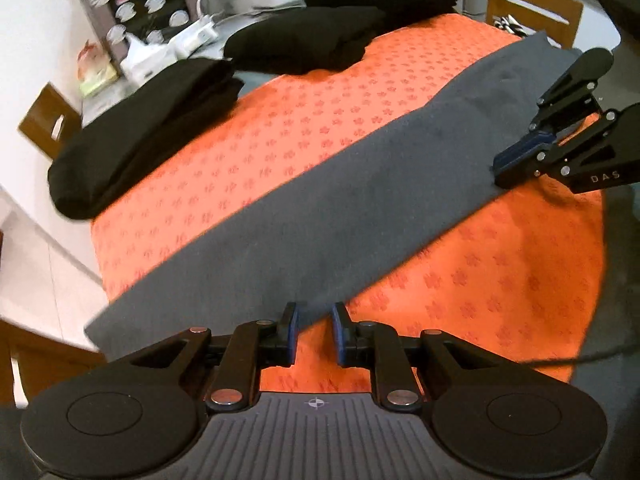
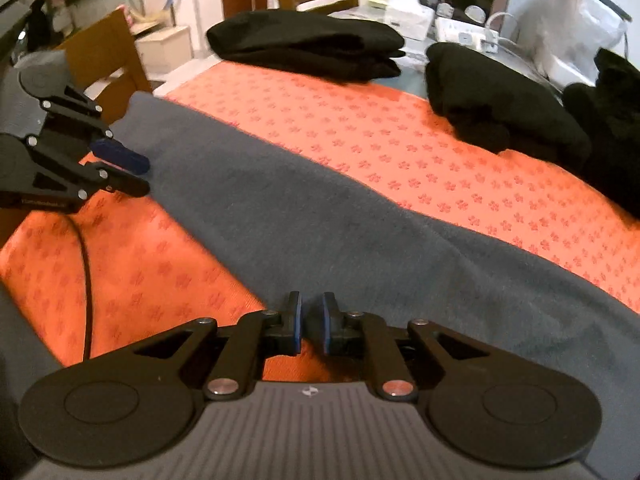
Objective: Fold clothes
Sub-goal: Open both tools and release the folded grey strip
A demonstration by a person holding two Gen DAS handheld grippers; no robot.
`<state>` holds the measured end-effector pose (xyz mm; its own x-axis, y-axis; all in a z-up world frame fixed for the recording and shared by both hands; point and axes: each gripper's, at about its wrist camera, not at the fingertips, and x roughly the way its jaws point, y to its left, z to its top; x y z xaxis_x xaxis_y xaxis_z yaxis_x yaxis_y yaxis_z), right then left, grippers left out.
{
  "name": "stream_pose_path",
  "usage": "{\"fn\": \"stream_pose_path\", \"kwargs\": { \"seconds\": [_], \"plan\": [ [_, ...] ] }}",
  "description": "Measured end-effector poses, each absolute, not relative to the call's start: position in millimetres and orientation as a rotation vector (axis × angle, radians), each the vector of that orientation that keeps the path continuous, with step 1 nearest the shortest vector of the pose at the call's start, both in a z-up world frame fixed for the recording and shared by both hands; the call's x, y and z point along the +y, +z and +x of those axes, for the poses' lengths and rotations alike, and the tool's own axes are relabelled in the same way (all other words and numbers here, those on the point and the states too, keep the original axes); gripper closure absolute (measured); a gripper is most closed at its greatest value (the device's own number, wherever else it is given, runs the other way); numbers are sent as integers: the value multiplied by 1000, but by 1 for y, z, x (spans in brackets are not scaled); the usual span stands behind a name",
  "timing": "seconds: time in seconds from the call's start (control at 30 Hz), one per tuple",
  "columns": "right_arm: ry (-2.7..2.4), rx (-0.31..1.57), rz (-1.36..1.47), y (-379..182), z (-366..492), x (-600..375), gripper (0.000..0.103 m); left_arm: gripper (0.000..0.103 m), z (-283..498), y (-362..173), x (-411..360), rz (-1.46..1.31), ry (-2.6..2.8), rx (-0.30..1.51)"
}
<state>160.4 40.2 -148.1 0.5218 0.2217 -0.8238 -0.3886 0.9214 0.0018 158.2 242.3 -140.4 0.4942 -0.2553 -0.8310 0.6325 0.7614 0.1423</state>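
Note:
A long dark grey garment point(image 1: 320, 200) point(image 2: 340, 220) lies folded into a narrow strip, running diagonally over the orange patterned cloth point(image 1: 280, 120) point(image 2: 400, 140). My left gripper point(image 1: 316, 312) point(image 2: 138, 174) sits at one end of the strip's near edge. Its jaws stand slightly apart and the grey edge lies loose at their tips. My right gripper point(image 2: 312, 312) point(image 1: 506, 170) is at the other end of the same edge. A narrow gap shows between its blue pads, with grey fabric behind them and nothing pinched.
Black folded garments point(image 1: 140, 128) point(image 2: 308, 44) and more black piles point(image 1: 304, 40) point(image 2: 500, 108) lie along the far side of the orange cloth. White boxes and a cabinet point(image 1: 136, 4) stand behind them. Wooden chairs point(image 1: 532, 4) point(image 2: 104, 56) flank the table. A black cable point(image 2: 86, 280) trails over the near side.

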Motion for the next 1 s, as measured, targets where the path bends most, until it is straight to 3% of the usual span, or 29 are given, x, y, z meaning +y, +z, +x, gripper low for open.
{"fn": "stream_pose_path", "kwargs": {
  "seconds": [0.17, 0.3, 0.53, 0.93, 0.97, 1.0],
  "plan": [
    [377, 924, -178, -133, 169, 42, 89, 83, 159, -123, 256, 439, -511, 838],
    [432, 879, -171, -120, 192, 46, 70, 82, 181, -111, 268, 413, -453, 802],
    [585, 860, -143, -111, 244, 69, 54, 75, 217, -91, 280, 373, -402, 772],
    [748, 980, -104, -141, 300, 101, 54, 70, 245, -84, 299, 289, -413, 799],
    [755, 985, -88, -142, 301, 100, 57, 70, 245, -83, 300, 281, -414, 801],
    [762, 986, -71, -142, 301, 99, 73, 70, 245, -83, 301, 275, -415, 804]
  ]
}}
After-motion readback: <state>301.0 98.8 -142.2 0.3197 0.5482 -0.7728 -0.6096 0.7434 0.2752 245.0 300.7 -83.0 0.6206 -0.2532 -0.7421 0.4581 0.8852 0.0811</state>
